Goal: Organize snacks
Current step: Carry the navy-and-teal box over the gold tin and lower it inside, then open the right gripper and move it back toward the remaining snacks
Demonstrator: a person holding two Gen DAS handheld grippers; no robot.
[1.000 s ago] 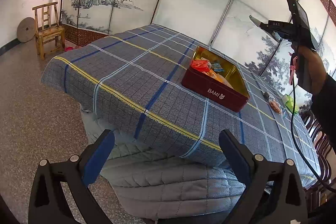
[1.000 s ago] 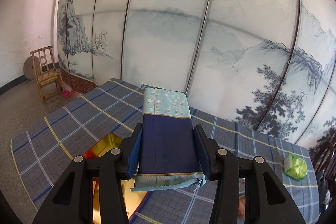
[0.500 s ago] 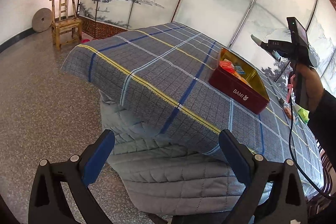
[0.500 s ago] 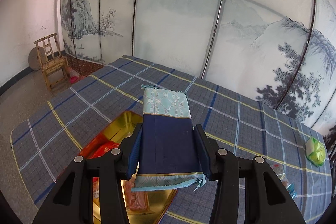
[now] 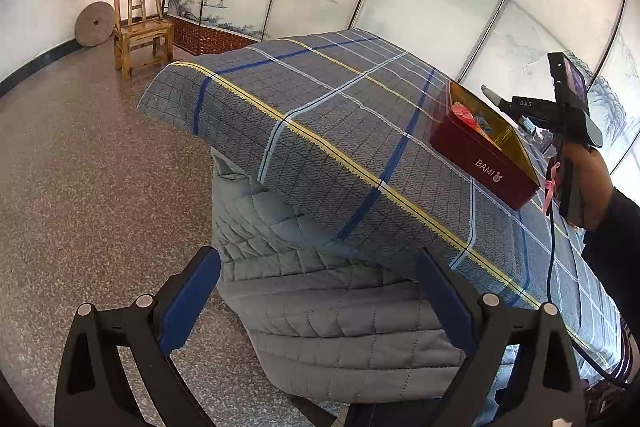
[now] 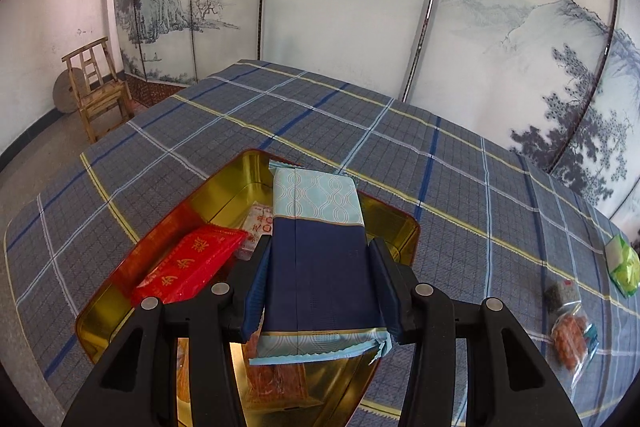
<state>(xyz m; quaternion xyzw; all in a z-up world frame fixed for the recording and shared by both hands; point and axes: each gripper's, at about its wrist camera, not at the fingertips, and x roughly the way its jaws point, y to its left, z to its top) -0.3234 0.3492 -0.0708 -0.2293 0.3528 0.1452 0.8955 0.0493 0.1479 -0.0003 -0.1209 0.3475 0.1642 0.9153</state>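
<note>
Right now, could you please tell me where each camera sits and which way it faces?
Left wrist: on the open left tool, off the table's corner, facing the floor, chair and red tin; the right hand shows.
Right wrist: on the right tool, shut on a blue packet above the tin, facing the screen; loose snacks lie right.
Shared: tin, table, chair, screen.

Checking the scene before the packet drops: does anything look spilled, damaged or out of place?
Nothing looks spilled or damaged. Three snack packets, one green, one dark, one orange, lie loose on the tablecloth outside the tin. The right gripper holds the blue packet over it.
</note>
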